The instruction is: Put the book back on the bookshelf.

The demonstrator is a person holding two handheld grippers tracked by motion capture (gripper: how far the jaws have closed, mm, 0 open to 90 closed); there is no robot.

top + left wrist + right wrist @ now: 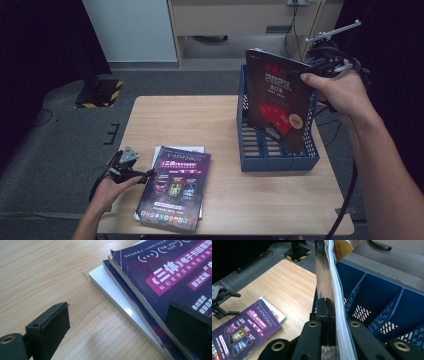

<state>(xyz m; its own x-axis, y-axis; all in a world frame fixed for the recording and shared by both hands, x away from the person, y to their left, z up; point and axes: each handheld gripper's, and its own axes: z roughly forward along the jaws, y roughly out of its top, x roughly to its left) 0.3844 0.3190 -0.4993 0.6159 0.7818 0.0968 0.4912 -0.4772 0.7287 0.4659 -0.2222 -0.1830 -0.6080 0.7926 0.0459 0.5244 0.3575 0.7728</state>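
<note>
My right gripper [300, 74] is shut on the upper right edge of a dark magazine with red graphics [276, 102], holding it upright and tilted above a blue slotted file rack [280, 162]. In the right gripper view the jaws [329, 307] pinch the magazine's edge [324, 270] over the rack's dividers [382, 305]. A purple magazine [175, 190] tops a small stack near the table's front left, with a white book [175, 148] underneath. My left gripper [146, 175] stands open at the stack's left edge; its jaws [117, 327] straddle the stack's corner [160, 277] without pressing on it.
The wooden table [190, 120] has bare room between the stack and the rack. A stand base with yellow-black stripes [100, 92] sits on the grey floor beyond the table's left corner. Cables hang by the cabinet [295, 25] behind the rack.
</note>
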